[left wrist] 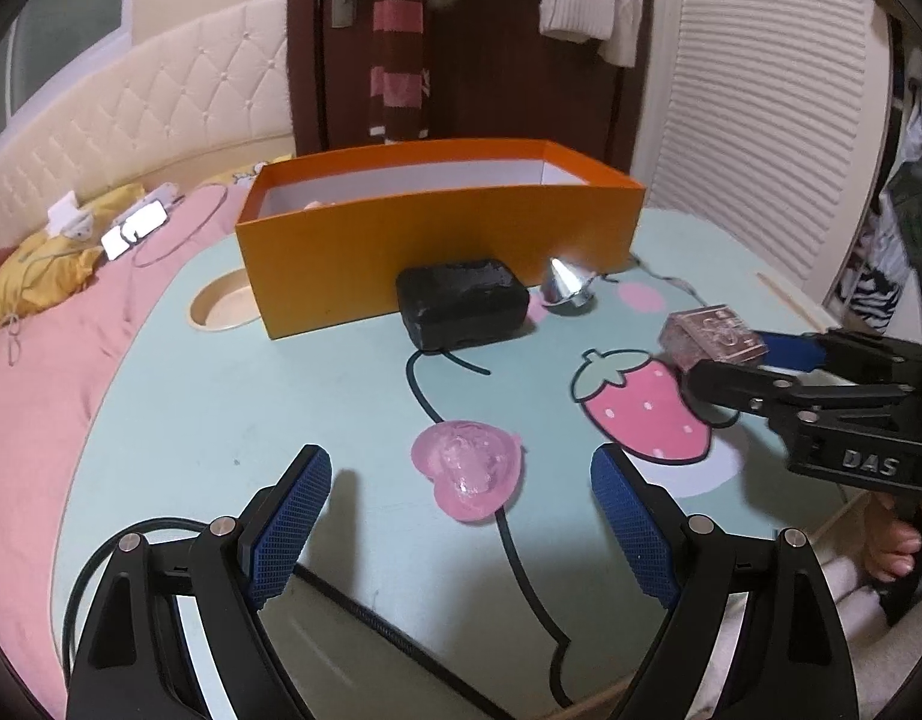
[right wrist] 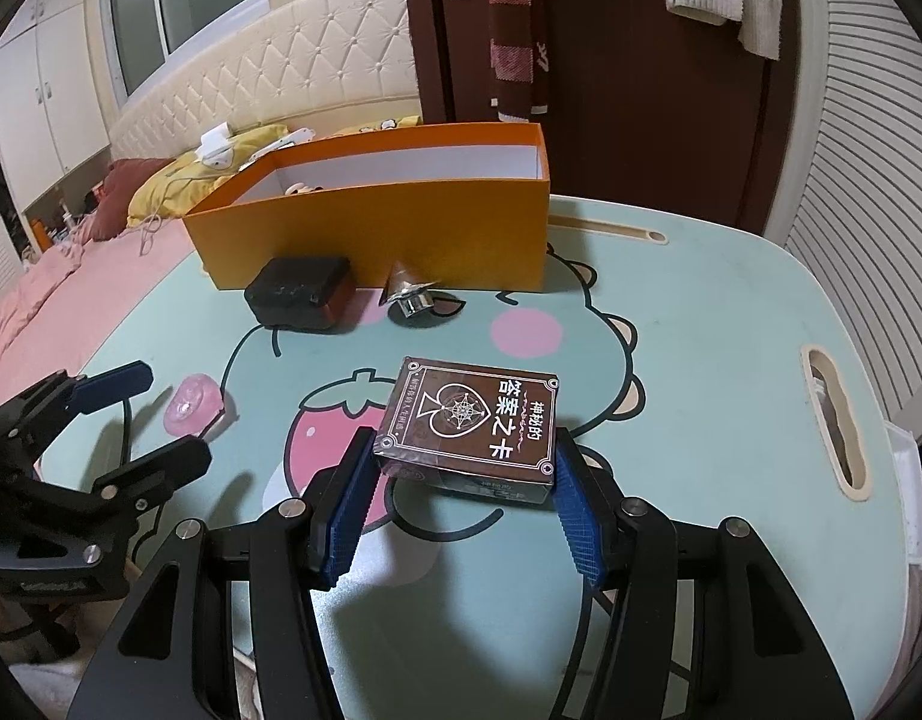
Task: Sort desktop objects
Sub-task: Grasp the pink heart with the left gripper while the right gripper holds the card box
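- Left wrist view: we see the left gripper low over the mint-green table, its blue-padded fingers spread wide with nothing between the pads.
- The pink heart-shaped case lies flat on the table in the gap ahead of the fingertips, touching neither pad.
- Behind it sits the black pouch, right against the front wall of the orange box; a silver cone-shaped piece lies just beside the pouch, also near the box wall.
- At the right edge we note the right gripper pinching a brown card box, over the printed strawberry.
- A pink bed cover lies left of the table.

- Right wrist view: the right gripper has both blue pads pressed on the near sides of the brown card box, face up; whether the box rests on the table or is raised we cannot tell.
- Orange box stands open at the far side, white inside; something pale shows at its left end, too hidden to name.
- Black pouch and silver cone-shaped piece lie before its front wall, close together.
- Left gripper shows at the left edge, fingers apart, the pink heart-shaped case just beyond them.
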The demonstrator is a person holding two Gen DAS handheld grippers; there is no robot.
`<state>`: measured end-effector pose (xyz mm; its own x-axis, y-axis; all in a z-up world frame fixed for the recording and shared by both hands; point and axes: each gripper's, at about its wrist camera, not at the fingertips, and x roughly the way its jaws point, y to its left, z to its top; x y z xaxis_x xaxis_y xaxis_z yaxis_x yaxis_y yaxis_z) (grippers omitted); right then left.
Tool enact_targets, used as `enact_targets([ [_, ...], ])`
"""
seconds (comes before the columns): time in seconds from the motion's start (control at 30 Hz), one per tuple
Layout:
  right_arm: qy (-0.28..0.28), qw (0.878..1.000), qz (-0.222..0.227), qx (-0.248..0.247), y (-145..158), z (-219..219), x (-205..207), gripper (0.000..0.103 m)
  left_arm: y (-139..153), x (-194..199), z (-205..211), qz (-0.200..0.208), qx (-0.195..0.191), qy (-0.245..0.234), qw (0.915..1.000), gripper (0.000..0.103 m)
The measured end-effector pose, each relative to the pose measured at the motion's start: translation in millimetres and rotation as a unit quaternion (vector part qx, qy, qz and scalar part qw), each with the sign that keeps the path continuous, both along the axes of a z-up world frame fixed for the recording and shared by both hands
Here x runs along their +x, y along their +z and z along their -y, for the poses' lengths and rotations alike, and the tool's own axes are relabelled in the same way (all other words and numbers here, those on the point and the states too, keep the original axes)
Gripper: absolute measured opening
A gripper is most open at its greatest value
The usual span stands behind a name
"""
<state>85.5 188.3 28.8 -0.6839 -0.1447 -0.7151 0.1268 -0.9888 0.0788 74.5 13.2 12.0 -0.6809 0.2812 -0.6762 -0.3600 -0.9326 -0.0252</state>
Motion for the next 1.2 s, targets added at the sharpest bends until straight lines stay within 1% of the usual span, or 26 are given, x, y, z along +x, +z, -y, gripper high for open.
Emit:
enact_targets([
  [0.07,0.001,1.0,0.001,0.0,0,0,0,0.057,-3,-4,-3,0.007,-0.01,0.005,0.9999,0.082],
  [0.17,0.001,1.0,0.001,0.001,-1,0,0,0.057,-4,-4,-8,-0.002,-0.018,0.0,0.9998,0.075],
  [0.2,0.002,1.0,0.002,0.001,-1,0,0,0.057,-4,-3,-8,-0.004,-0.019,-0.002,0.9998,0.065],
  [0.23,0.002,1.0,0.002,0.001,-1,0,0,0.057,-3,-3,-9,-0.006,-0.019,-0.006,0.9998,0.053],
  [0.3,0.002,1.0,0.003,0.001,-1,0,0,0.057,-2,0,-10,-0.01,-0.022,-0.006,0.9997,0.037],
  [0.53,0.003,1.0,-0.001,0.003,0,0,1,0.057,7,7,-9,-0.027,-0.018,-0.014,0.9994,0.037],
  [0.7,0.008,1.0,-0.005,0.008,1,3,2,0.057,8,4,-6,-0.013,-0.017,-0.006,0.9998,0.037],
  [0.77,0.013,1.0,-0.009,0.014,3,5,3,0.057,12,2,-2,-0.006,-0.003,0.001,1.0,0.037],
  [0.93,0.034,0.999,-0.015,0.024,9,14,3,0.057,27,-13,0,-0.007,0.007,0.002,0.9999,0.037],
  [1.07,0.042,0.999,-0.017,0.008,22,14,-3,0.057,39,-25,2,-0.007,0.016,0.003,0.9998,0.037],
  [1.2,0.045,0.999,-0.018,-0.022,38,13,-16,0.057,52,-37,3,-0.008,0.024,0.004,0.9997,0.037],
])
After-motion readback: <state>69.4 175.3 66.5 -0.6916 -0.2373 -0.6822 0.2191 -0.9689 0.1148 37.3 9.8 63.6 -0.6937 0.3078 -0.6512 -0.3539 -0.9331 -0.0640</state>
